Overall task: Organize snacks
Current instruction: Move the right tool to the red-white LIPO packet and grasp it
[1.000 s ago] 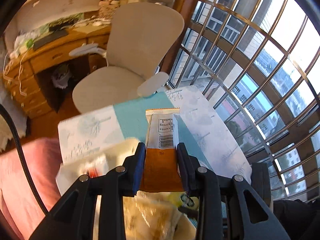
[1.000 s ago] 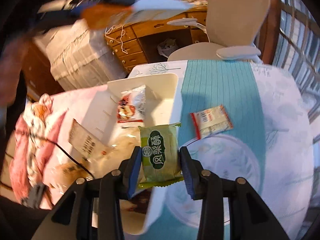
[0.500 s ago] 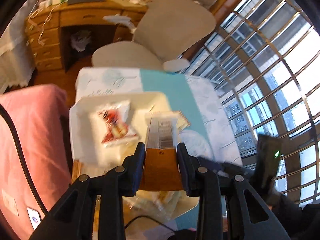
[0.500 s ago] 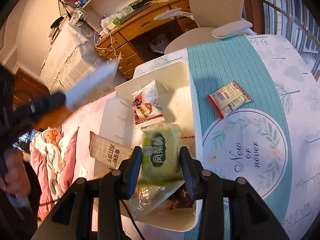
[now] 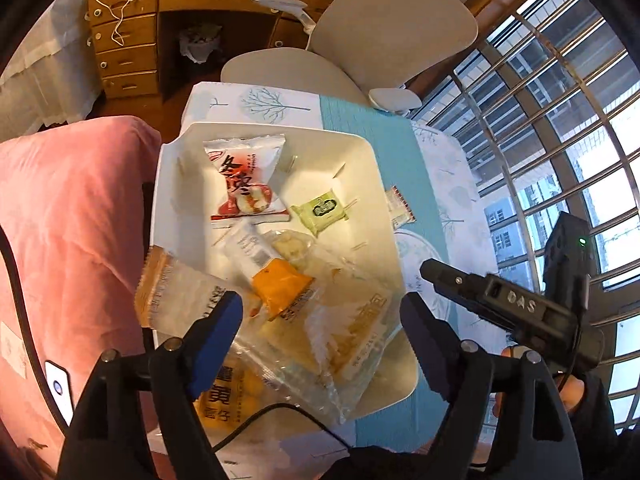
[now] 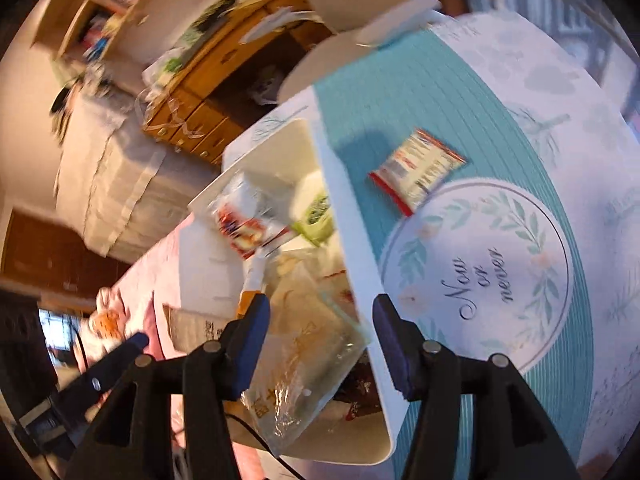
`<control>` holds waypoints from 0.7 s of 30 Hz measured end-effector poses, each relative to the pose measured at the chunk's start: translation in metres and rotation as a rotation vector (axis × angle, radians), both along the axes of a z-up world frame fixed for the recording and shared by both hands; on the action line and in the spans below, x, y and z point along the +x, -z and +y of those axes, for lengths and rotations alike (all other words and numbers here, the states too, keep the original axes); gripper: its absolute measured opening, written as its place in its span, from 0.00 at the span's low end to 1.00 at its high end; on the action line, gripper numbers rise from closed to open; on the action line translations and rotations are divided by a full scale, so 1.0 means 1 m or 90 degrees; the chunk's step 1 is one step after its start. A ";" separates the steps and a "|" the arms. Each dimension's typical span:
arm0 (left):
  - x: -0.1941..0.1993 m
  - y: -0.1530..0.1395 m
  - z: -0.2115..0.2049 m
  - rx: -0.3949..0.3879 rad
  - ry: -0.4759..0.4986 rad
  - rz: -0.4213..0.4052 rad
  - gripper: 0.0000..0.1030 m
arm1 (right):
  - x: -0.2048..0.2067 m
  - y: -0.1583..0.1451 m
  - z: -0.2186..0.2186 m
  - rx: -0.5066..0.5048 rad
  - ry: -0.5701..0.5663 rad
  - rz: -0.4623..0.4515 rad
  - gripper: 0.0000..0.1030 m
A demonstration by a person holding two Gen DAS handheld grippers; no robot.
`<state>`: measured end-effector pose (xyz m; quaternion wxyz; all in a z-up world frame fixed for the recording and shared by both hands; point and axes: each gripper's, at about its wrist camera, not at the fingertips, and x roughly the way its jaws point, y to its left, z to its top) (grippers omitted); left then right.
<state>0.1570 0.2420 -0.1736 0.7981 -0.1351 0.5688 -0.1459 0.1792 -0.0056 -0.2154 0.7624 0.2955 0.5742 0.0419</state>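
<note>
1. Opening now, the left tool (image 5: 320, 316) has dropped the orange-and-white bar (image 5: 266, 270), which it clamped a second ago; the bar lies just ahead of its empty jaws in the white bin (image 5: 376, 184).
2. Widening too, the right tool (image 6: 320, 328) has let go of the green packet (image 6: 316, 216) (now far ahead, inside the bin).
3. Between the right tool's jaws runs the bin's rim; right of it the desk (image 6: 580, 128) lies open around one red-edged packet (image 6: 418, 170).

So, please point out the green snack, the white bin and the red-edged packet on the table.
green snack (image 5: 320, 211), left wrist view, wrapper centre
white bin (image 5: 374, 168), left wrist view, right rim
red-edged packet (image 6: 418, 170), right wrist view, packet centre
</note>
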 end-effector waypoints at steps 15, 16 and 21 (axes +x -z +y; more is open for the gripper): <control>-0.006 0.014 -0.007 0.067 -0.062 -0.013 0.79 | 0.056 0.026 -0.034 -0.038 0.163 0.112 0.62; -0.006 0.016 -0.005 0.066 -0.065 -0.009 0.79 | 0.062 0.029 -0.037 -0.034 0.174 0.119 0.62; -0.002 0.029 -0.001 0.059 -0.073 0.013 0.79 | 0.088 0.048 -0.048 -0.009 0.235 0.160 0.62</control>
